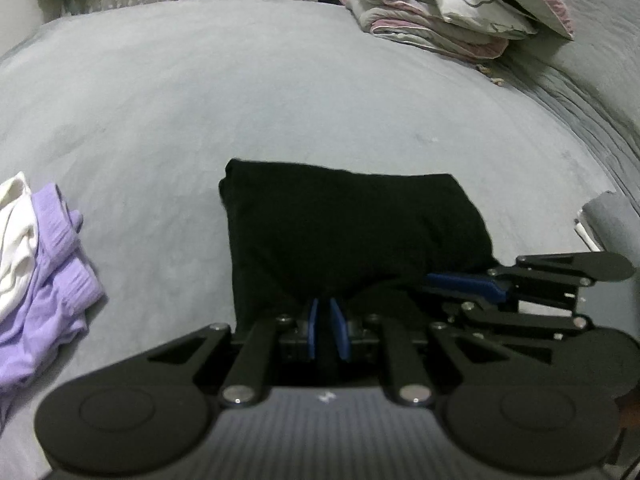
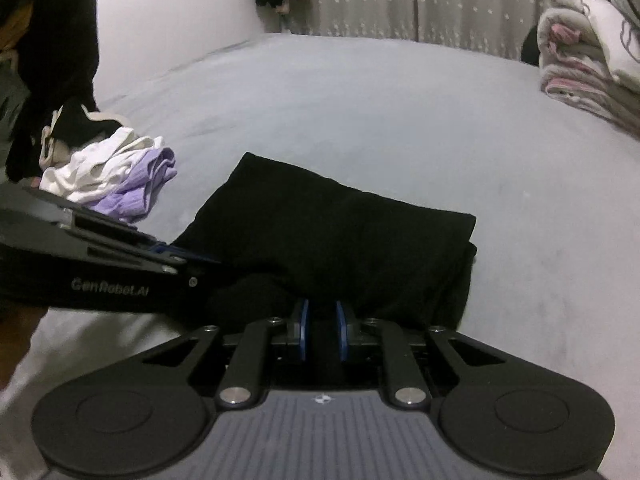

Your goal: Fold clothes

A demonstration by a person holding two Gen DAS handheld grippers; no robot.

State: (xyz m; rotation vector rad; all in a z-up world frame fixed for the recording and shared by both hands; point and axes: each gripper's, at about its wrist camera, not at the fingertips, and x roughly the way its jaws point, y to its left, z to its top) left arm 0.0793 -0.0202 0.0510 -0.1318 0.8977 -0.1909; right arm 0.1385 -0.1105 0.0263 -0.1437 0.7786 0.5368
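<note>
Pinching the near edge of the folded black fabric garment [image 1: 344, 232] on the grey bed [image 1: 240, 92], both tongs are clenched on cloth: left tongs [image 1: 326, 308], right tongs [image 2: 320, 312]. Only the right view shows a dark hanging coat [image 2: 60, 40]. Lilac and white clothes [image 1: 36, 264] lie left; beyond is open bed.

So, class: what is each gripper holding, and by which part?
Both the left gripper and right gripper pinch the folded black garment at its near edge.
</note>
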